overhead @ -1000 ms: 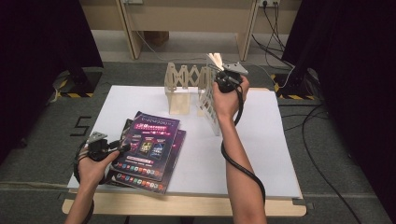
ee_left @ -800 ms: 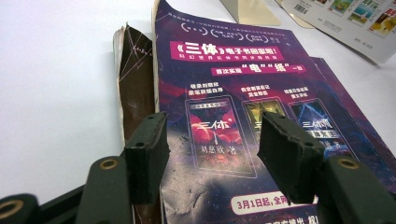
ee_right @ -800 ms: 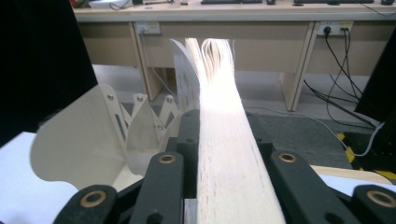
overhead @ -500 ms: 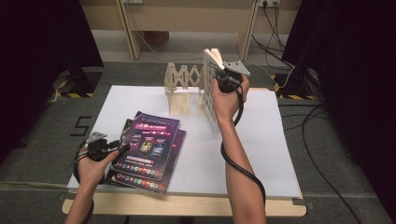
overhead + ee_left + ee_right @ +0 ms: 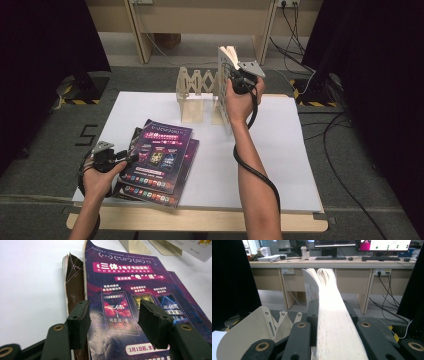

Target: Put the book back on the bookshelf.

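At upper centre, a book [image 5: 226,80] is pinched upright by the right tool [image 5: 235,75], seemingly for slotting into the rack [image 5: 197,85]; the left tool [image 5: 131,158], spread, is poised over the magazines [image 5: 160,155] at lower left.

We are seeing the white tabletop [image 5: 300,150] lit evenly from overhead, bright against black curtains that are swallowing both sides of the high view. Shadows under the forearms are falling soft and faint. In the left gripper view, glare is washing the tabletop almost featureless, and the glossy purple magazine cover [image 5: 130,302] is reading sharp while the near jaws are blurring. In the right gripper view, the book's page edges [image 5: 334,322] are overexposing and smearing out of focus; the background desks are staying crisp.
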A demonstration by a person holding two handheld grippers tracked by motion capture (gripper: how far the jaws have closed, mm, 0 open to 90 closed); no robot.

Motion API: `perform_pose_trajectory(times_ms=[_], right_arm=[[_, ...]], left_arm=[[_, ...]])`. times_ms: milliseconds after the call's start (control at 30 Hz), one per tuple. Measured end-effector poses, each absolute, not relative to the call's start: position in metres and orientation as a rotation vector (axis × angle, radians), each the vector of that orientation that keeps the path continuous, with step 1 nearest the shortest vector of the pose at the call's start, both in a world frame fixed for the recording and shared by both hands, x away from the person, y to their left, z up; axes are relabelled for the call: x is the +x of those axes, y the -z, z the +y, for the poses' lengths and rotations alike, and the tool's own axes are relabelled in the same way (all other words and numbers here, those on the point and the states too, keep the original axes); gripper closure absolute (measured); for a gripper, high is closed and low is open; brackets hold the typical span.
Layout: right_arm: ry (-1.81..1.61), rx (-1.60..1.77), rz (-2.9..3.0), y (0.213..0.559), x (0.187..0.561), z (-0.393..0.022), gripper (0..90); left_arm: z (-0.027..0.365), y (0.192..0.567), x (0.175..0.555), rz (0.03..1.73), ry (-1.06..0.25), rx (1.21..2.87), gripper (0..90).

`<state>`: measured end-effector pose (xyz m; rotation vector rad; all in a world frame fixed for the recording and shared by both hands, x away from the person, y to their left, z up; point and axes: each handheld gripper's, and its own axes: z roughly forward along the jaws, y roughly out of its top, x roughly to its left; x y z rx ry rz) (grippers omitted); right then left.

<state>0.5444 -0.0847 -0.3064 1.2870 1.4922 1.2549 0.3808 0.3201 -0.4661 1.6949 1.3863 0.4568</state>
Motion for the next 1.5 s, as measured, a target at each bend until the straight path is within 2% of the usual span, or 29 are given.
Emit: perform_pose_trajectory(times_ms=[633,1133,1500], right_arm=[[-1.232,1.265,1.482,0.33,0.549,-0.085,74.2],[-1.228,1.321,1.546,0.319,0.543,-0.09,66.8],[-1.201,1.361,1.584,0.316,0.548,-0.09,66.1]], left_arm=[[0.319,0.467,0.381,1.38,-0.457,1.7,41.4],[0.318,0.465,0.38,1.372,-0.459,1.701,41.3],[0.317,0.465,0.38,1.37,-0.46,1.707,41.3]])
